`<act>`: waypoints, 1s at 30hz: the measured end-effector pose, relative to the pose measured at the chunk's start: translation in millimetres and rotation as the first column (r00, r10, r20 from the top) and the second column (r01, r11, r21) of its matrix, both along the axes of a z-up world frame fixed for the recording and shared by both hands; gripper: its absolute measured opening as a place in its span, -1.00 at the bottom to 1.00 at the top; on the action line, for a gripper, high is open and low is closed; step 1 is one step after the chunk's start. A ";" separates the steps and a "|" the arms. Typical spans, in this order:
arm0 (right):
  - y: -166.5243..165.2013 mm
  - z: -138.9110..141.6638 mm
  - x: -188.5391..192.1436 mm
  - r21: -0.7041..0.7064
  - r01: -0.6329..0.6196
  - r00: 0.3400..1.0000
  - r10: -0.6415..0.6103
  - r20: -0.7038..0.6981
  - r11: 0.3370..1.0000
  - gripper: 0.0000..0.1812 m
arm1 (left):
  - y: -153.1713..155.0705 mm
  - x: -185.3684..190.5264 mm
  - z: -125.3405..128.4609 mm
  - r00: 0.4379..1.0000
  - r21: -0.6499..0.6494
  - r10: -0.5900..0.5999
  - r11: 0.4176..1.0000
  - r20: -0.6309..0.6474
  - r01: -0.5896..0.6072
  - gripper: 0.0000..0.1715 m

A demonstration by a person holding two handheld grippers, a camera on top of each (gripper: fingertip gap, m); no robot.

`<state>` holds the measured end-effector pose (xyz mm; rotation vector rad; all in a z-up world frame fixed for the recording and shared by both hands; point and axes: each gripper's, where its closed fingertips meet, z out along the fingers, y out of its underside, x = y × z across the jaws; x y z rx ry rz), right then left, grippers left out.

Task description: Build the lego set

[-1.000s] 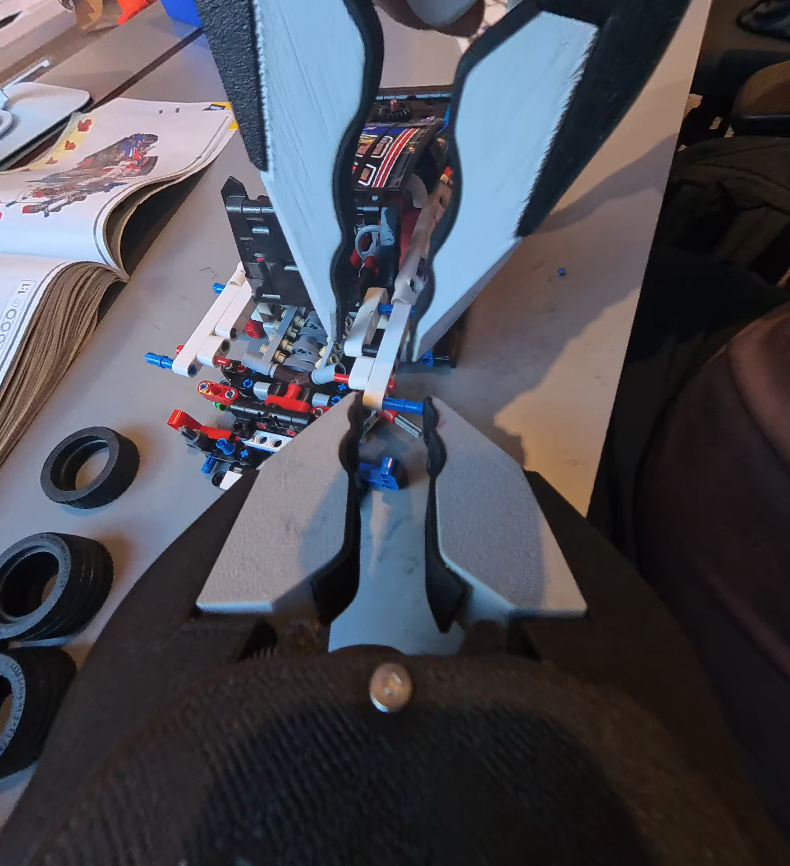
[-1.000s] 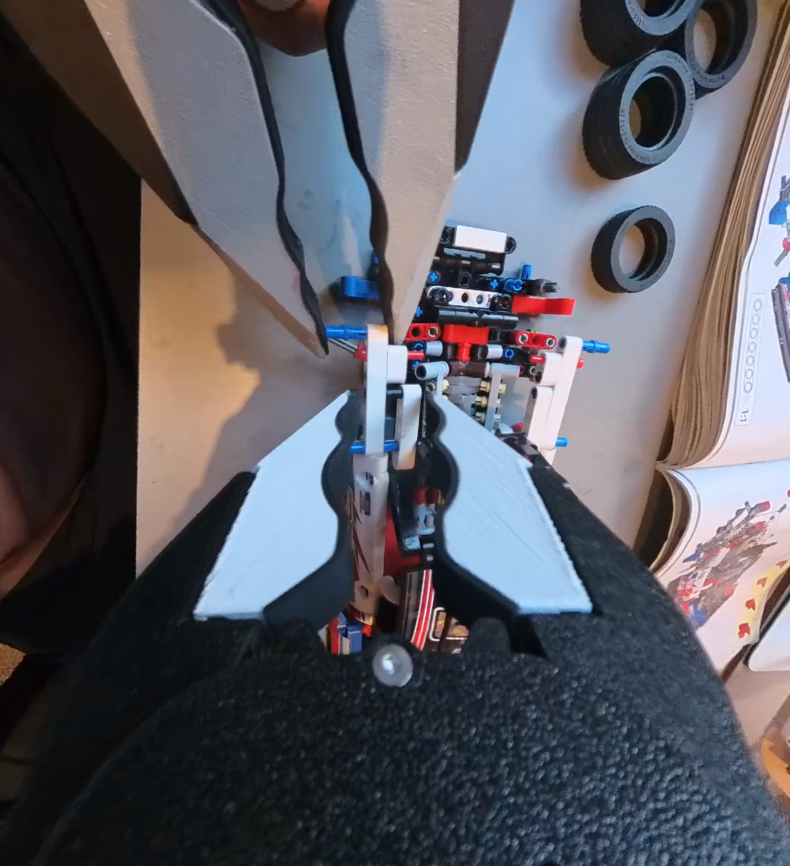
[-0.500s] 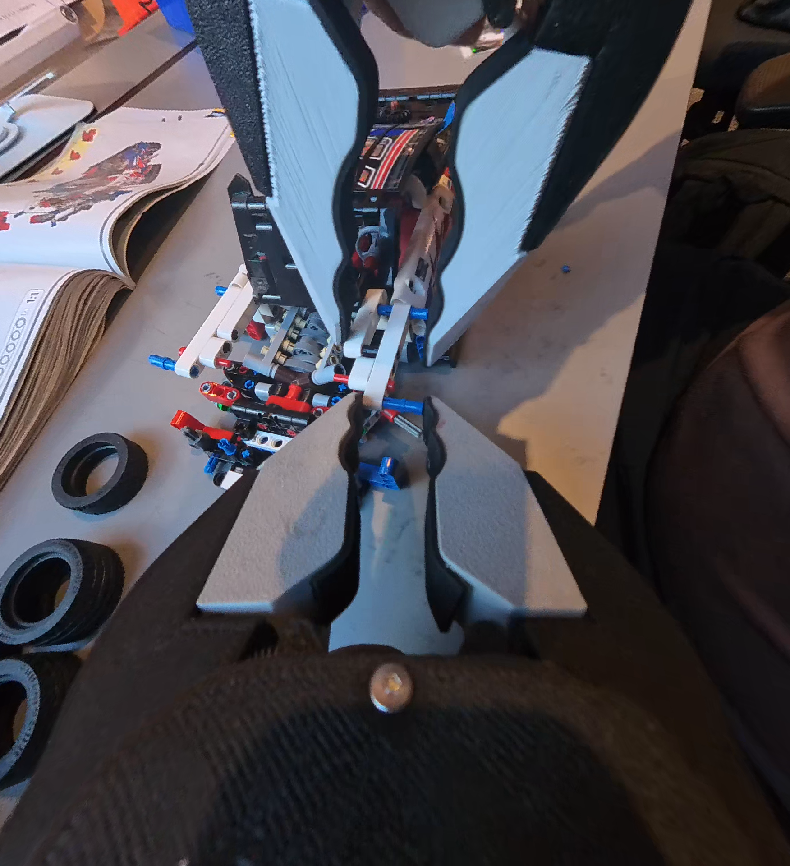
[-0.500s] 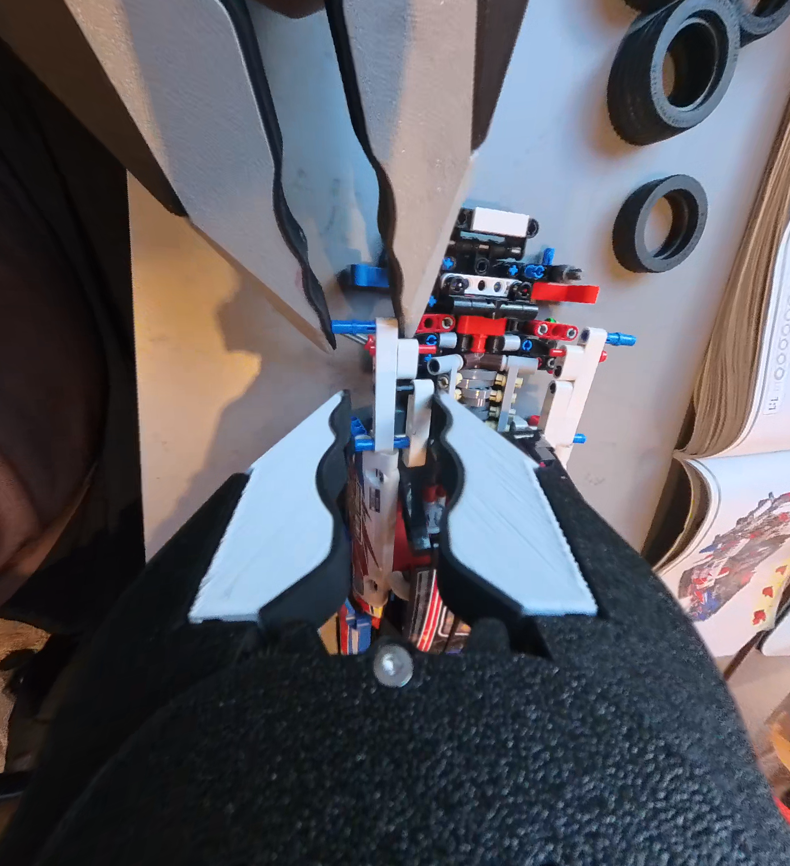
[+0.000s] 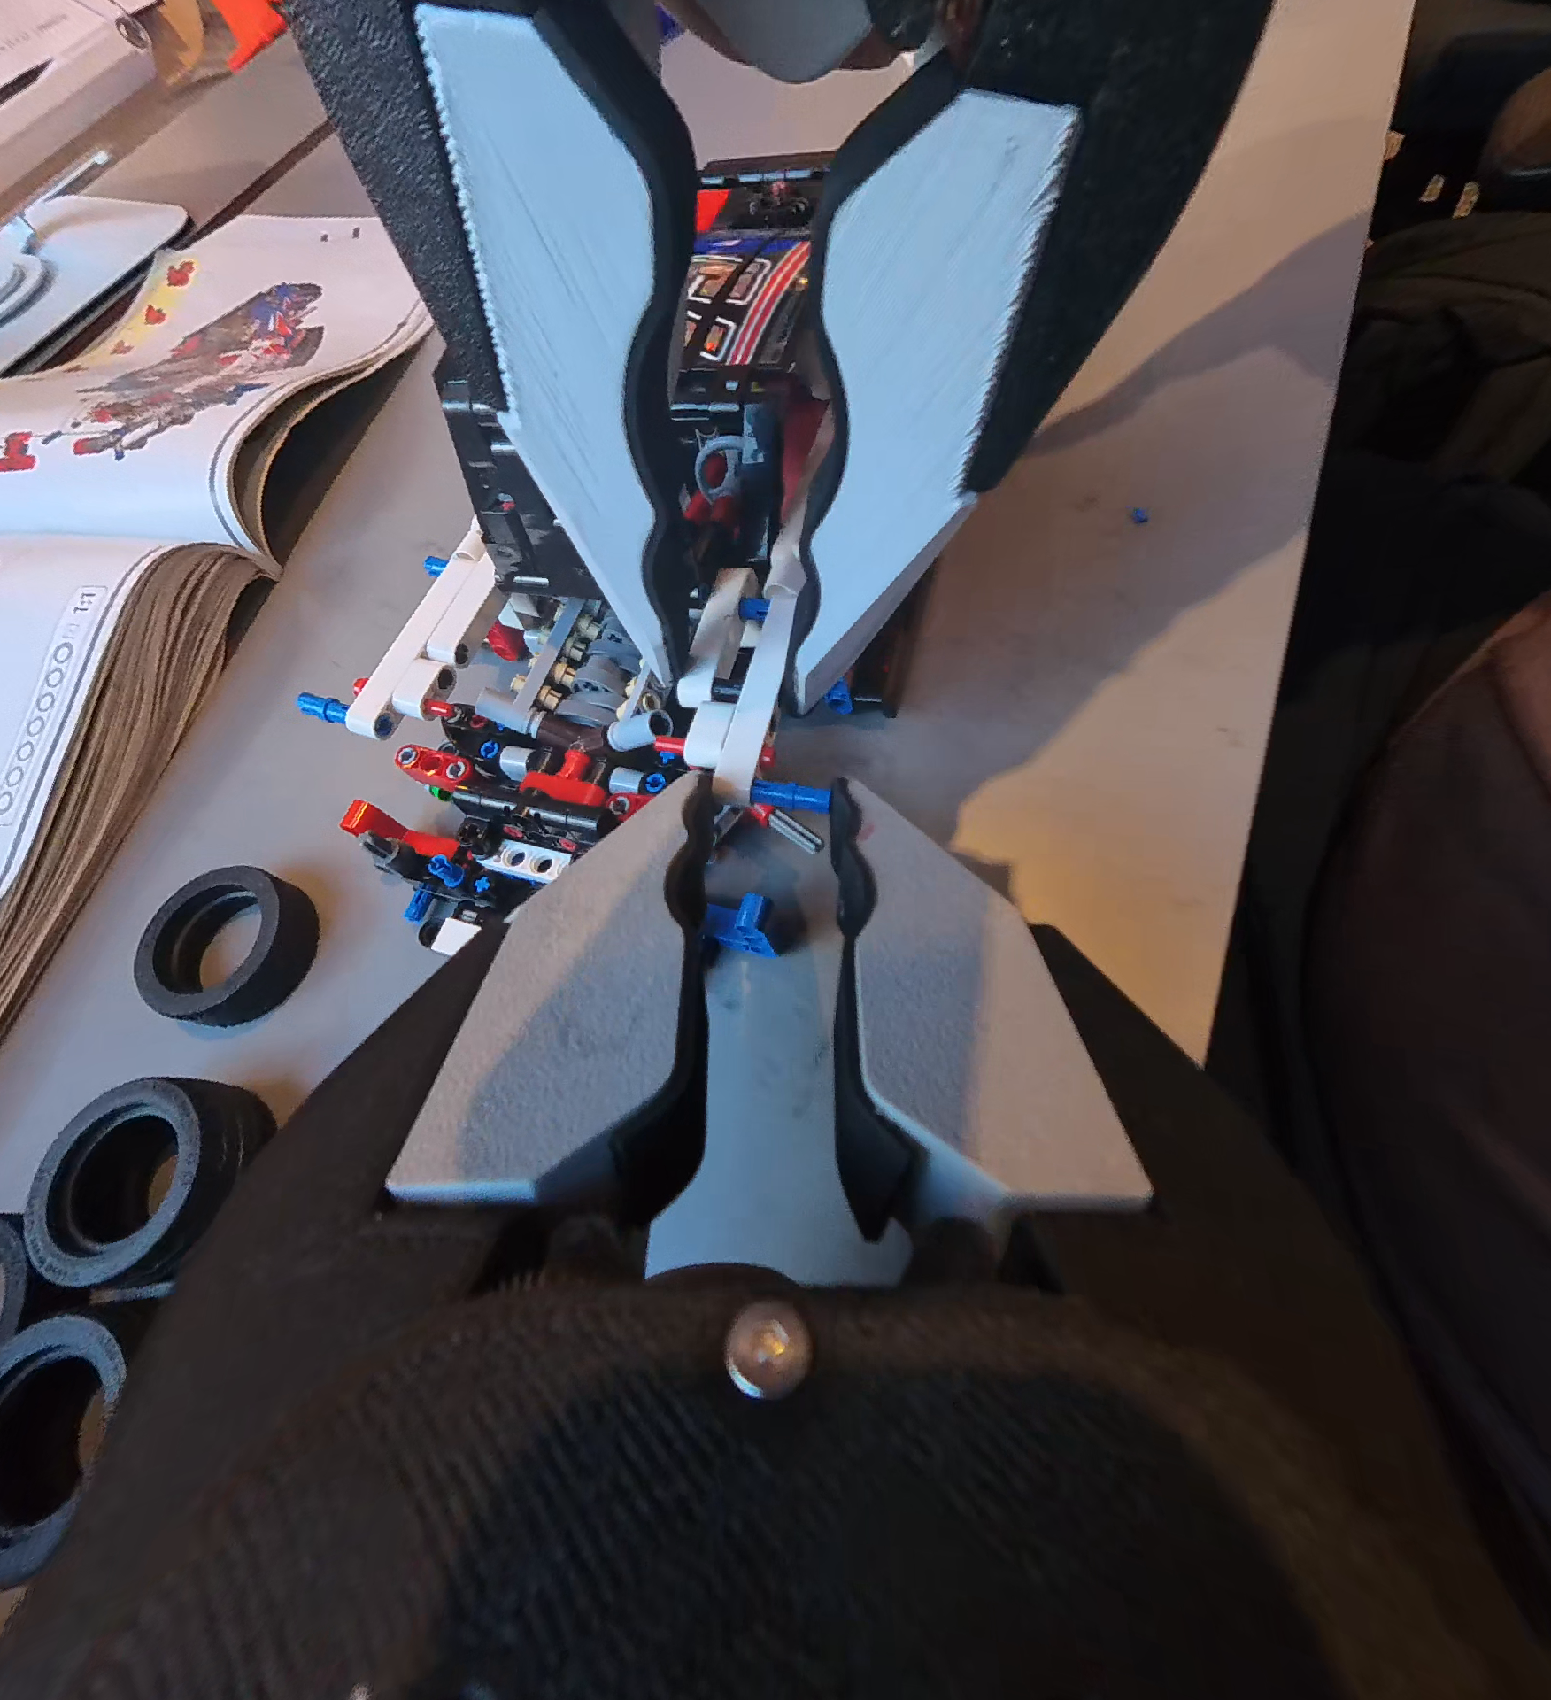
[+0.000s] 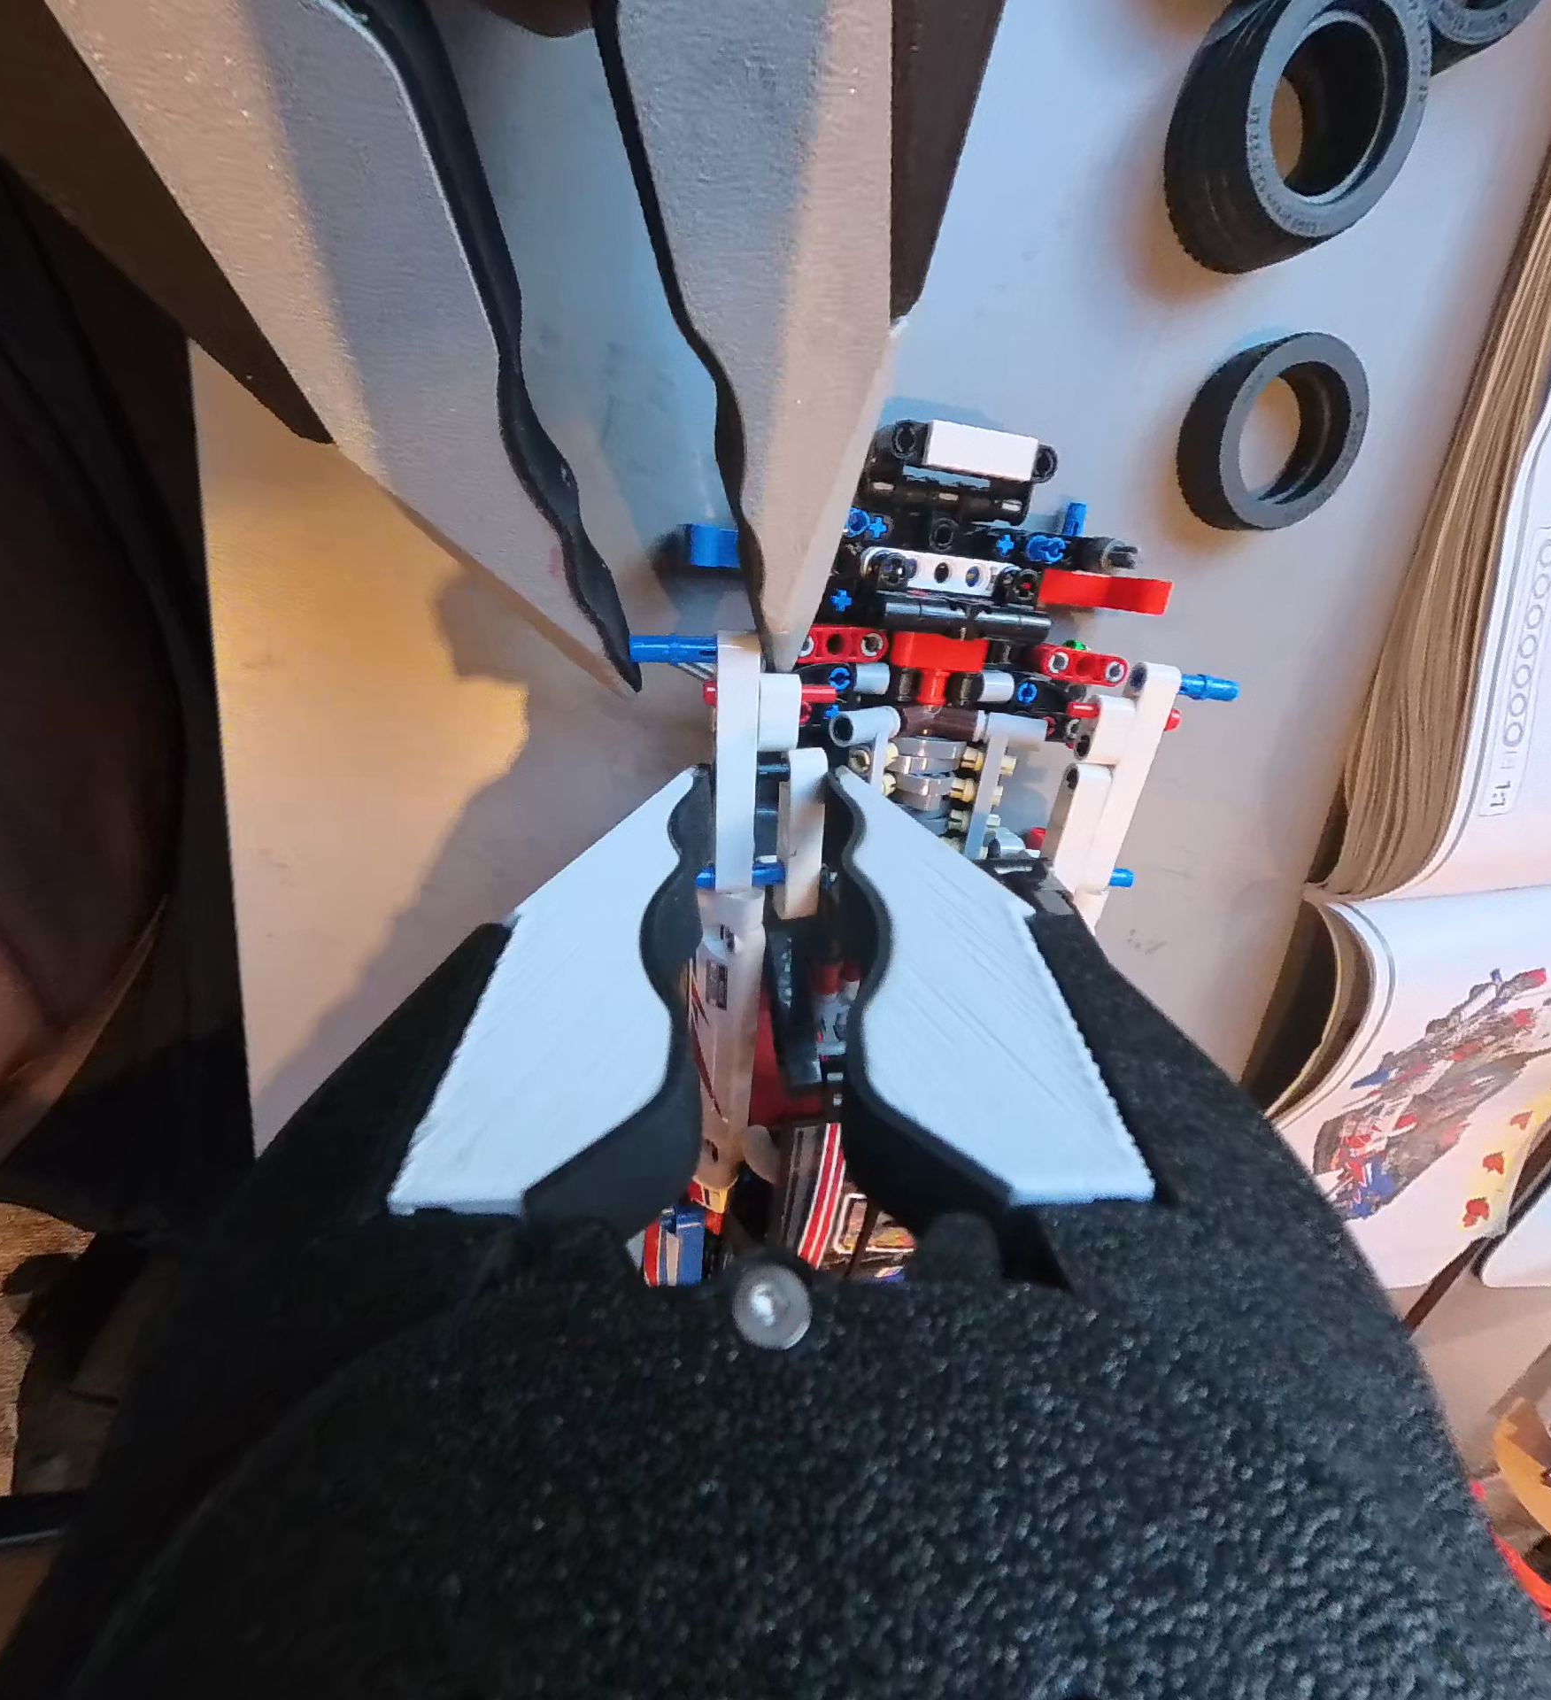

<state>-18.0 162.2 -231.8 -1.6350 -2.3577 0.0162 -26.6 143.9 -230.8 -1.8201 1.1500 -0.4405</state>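
Holding the Lego truck model (image 5: 569, 736) on the tabletop (image 5: 1075, 736), right claw (image 6: 767, 800) clamped on its white side beams.
Left claw (image 5: 767, 809) is apart around a blue pin (image 5: 786, 793); a skewed push may bend beams or knock the loose blue connector (image 5: 740, 924) away.

my pale grey table (image 5: 1075, 589) carries the lego model (image 5: 569, 736), a loose blue piece (image 5: 740, 924), black tyres (image 5: 225, 938) and the open instruction book (image 5: 110, 515) at its left.
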 end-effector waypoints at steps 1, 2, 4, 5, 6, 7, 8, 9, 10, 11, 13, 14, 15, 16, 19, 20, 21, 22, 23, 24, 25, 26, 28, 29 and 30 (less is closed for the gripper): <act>0.6 0.1 0.1 -0.001 0.001 1.000 -0.001 -0.002 1.000 -0.74 | 0.7 0.2 0.1 1.000 0.003 -0.001 1.000 -0.003 0.001 -0.75; 1.3 0.2 0.1 -0.001 0.002 1.000 -0.002 -0.006 1.000 -0.75 | 1.6 0.0 0.1 1.000 0.008 -0.002 1.000 -0.008 0.002 -0.74; 2.9 0.2 -0.1 0.003 0.001 1.000 -0.001 -0.016 1.000 -0.75 | 3.4 -0.2 -0.2 1.000 0.014 -0.002 1.000 -0.018 0.002 -0.74; 3.7 0.2 -0.1 0.004 0.004 1.000 -0.004 -0.020 1.000 -0.75 | 4.4 -0.4 -0.2 1.000 0.018 -0.002 1.000 -0.022 0.002 -0.74; 4.7 0.3 -0.1 0.005 0.010 1.000 -0.010 -0.023 1.000 -0.75 | 5.5 -0.5 -0.3 1.000 0.019 -0.001 1.000 -0.025 0.002 -0.75; 5.6 0.2 -0.1 0.006 0.017 1.000 -0.017 -0.026 1.000 -0.75 | 6.5 -0.6 -0.6 1.000 0.019 -0.002 1.000 -0.028 0.002 -0.75; 6.4 0.2 0.0 0.009 0.022 0.999 -0.021 -0.028 1.000 -0.75 | 7.7 -0.7 -0.5 1.000 0.020 -0.002 1.000 -0.031 0.003 -0.75; 7.3 0.1 -0.2 0.012 0.028 0.999 -0.028 -0.034 1.000 -0.75 | 8.7 -1.1 -0.8 0.999 0.024 -0.002 1.000 -0.038 0.003 -0.75; 7.9 0.1 -0.3 0.012 0.036 0.999 -0.036 -0.040 0.999 -0.75 | 9.4 -1.4 -1.2 0.999 0.027 -0.005 1.000 -0.046 0.006 -0.75; 8.1 0.0 -0.2 0.007 0.046 0.998 -0.046 -0.044 0.999 -0.75 | 9.6 -1.0 -1.2 0.999 0.030 -0.011 0.999 -0.049 0.012 -0.75; 8.3 0.4 -0.2 -0.013 0.076 0.996 -0.076 -0.043 0.997 -0.75 | 10.1 -0.6 -1.3 0.998 0.030 -0.019 0.999 -0.052 0.020 -0.75; 8.7 0.8 -0.5 -0.019 0.081 0.996 -0.082 -0.041 0.997 -0.75 | 11.0 -0.8 -1.8 0.998 0.027 -0.019 0.999 -0.054 0.020 -0.74; 9.5 1.2 -0.8 -0.026 0.086 0.995 -0.087 -0.040 0.996 -0.74 | 12.0 -1.1 -1.8 0.998 0.029 -0.018 0.999 -0.056 0.019 -0.75; 9.8 1.5 -0.5 -0.034 0.090 0.995 -0.091 -0.032 0.995 -0.73 | 12.8 -1.3 -2.2 0.998 0.029 -0.018 0.999 -0.058 0.019 -0.75; 9.0 2.2 0.1 -0.041 0.088 0.996 -0.088 -0.006 0.995 -0.69 | 13.8 -1.6 -2.6 0.998 0.028 -0.019 0.999 -0.065 0.021 -0.74; 9.5 3.1 -0.4 -0.027 0.081 0.997 -0.081 -0.002 0.996 -0.69 | 14.0 -1.6 -2.9 0.998 0.027 -0.019 0.999 -0.066 0.021 -0.75; 10.1 4.7 -1.1 -0.010 0.072 0.997 -0.072 0.000 0.997 -0.68 | 14.3 -1.7 -3.1 0.998 0.025 -0.020 0.999 -0.067 0.021 -0.74; 10.9 7.0 -2.3 0.010 0.067 0.998 -0.067 -0.001 0.998 -0.64 | 14.4 -1.8 -3.4 0.997 0.024 -0.020 0.999 -0.068 0.022 -0.74; 10.4 9.7 -3.4 0.021 0.061 0.998 -0.061 0.001 0.998 -0.58 | 14.4 -1.7 -3.2 0.998 0.024 -0.021 0.999 -0.067 0.023 -0.75; 8.4 12.1 -4.4 0.018 0.054 0.999 -0.054 0.004 0.998 -0.58 | 14.6 -1.7 -2.5 0.998 0.027 -0.021 0.999 -0.063 0.023 -0.75; 6.9 13.6 -5.1 0.012 0.050 0.999 -0.050 0.009 0.999 -0.57 | 14.6 -1.6 -2.4 0.998 0.024 -0.022 0.999 -0.061 0.023 -0.75; 6.9 14.1 -5.6 0.008 0.049 0.999 -0.049 0.014 0.999 -0.57 | 14.8 -1.5 -1.9 0.998 0.023 -0.022 0.999 -0.055 0.023 -0.75; 8.6 11.9 -5.8 -0.013 0.058 0.998 -0.058 0.029 0.998 -0.57 | 14.7 -1.4 -1.6 0.999 0.017 -0.023 1.000 -0.044 0.023 -0.75; 10.3 9.1 -4.1 -0.026 0.068 0.997 -0.066 0.046 0.997 -0.58 | 14.8 -1.4 -1.4 0.999 0.017 -0.021 1.000 -0.040 0.022 -0.75; 10.7 6.9 -2.8 -0.045 0.073 0.996 -0.070 0.056 0.996 -0.72 | 15.0 -1.5 -1.6 0.999 0.019 -0.018 1.000 -0.040 0.019 -0.75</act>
